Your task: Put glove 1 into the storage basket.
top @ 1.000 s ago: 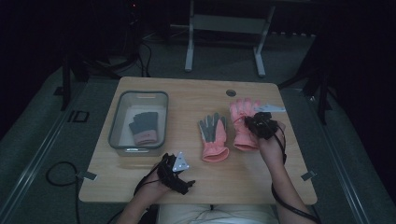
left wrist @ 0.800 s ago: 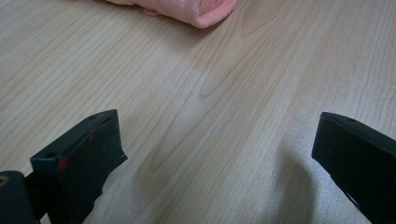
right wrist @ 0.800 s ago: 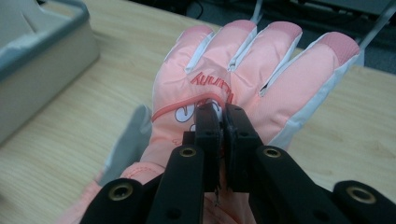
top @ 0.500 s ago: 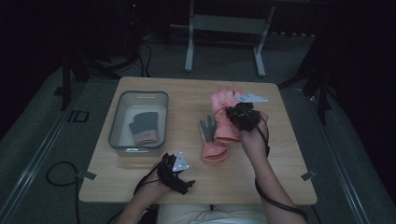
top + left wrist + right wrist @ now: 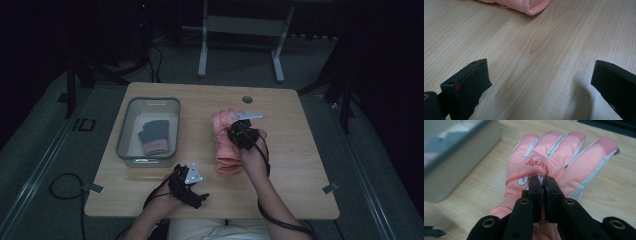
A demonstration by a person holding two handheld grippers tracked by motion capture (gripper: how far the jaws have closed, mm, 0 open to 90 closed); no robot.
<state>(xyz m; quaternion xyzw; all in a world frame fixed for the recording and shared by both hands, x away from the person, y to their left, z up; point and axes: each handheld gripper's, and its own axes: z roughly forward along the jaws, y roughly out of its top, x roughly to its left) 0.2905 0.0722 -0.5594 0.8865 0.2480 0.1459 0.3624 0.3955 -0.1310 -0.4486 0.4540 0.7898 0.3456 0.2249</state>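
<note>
The right gripper (image 5: 543, 185) is pinching the back fabric of the pink glove (image 5: 554, 162), its jaws closed together on a fold. The glove is lying on the wooden table (image 5: 300, 165) near centre, at 3 o'clock from the grey bin (image 5: 126, 131), which is holding a dark glove (image 5: 154, 136). The left gripper (image 5: 541, 82) is resting at 6 o'clock, jaws spread wide and gripping nothing.

The high view looks down and forward over the whole table (image 5: 300, 165). Each gripper view skims low — both catch the pink glove (image 5: 554, 165).
</note>
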